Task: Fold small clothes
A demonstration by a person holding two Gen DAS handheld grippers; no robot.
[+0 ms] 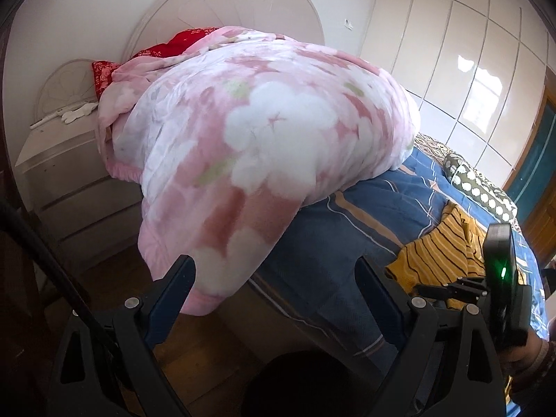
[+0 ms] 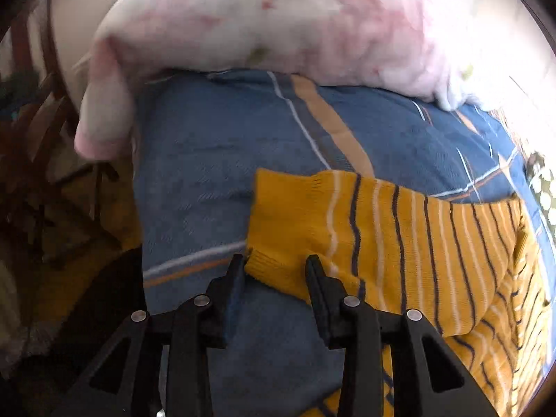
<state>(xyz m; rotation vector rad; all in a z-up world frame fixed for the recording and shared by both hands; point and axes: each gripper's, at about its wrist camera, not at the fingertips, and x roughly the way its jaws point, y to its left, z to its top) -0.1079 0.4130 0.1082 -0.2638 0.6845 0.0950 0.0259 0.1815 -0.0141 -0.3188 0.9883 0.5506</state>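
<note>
On the blue bedspread (image 2: 215,160), below the pink floral blanket (image 2: 243,24), lies the yellow striped sweater (image 2: 399,236). Right gripper (image 2: 276,269): jaws narrowly apart, ribbed cuff (image 2: 271,264) between them; grip cannot be confirmed. Left gripper (image 1: 274,271): jaws wide, holding nothing, beside the blanket's hanging edge.

Home bedroom. Bed (image 1: 333,215) with arched white headboard (image 1: 226,3), pink floral quilt (image 1: 257,118), white nightstand (image 1: 59,160) at its head corner, panelled wardrobe doors (image 1: 469,69), wood floor (image 1: 194,340).
</note>
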